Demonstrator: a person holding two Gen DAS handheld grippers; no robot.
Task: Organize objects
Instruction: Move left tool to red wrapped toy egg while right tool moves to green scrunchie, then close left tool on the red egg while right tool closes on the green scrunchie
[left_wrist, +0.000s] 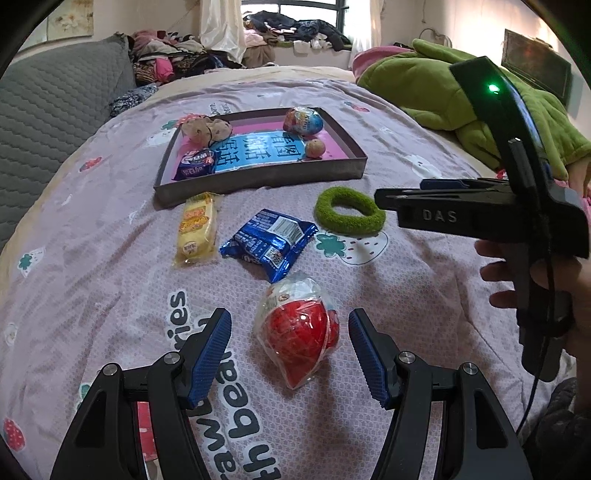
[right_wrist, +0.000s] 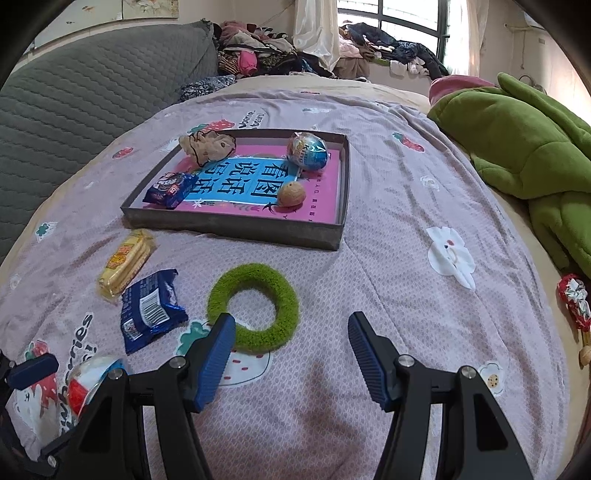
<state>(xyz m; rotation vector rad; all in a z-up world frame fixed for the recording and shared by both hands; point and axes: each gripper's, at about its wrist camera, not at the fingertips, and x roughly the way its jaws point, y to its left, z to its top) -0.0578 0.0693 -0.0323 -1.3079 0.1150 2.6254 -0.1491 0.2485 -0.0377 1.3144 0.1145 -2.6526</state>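
My left gripper (left_wrist: 290, 332) stands open over the bed, its blue pads on either side of a red and white toy egg (left_wrist: 299, 332) without touching it. Beyond the egg lie a blue snack packet (left_wrist: 269, 242), a yellow wafer pack (left_wrist: 195, 229) and a green fuzzy ring (left_wrist: 349, 216). My right gripper (right_wrist: 291, 338) is open just short of the green ring (right_wrist: 253, 306), with its left pad over the ring's near edge. A shallow dark tray (right_wrist: 236, 225) holds a pink book, a blue egg (right_wrist: 307, 150), a small tan ball (right_wrist: 291, 194), a blue packet (right_wrist: 170, 189) and a beige scrunchie (right_wrist: 207, 144).
A green blanket (right_wrist: 524, 155) is heaped at the right of the bed. A grey quilted headboard (right_wrist: 74, 96) runs along the left. Clothes are piled by the window at the back. A red and white trinket (right_wrist: 572, 299) lies near the right edge.
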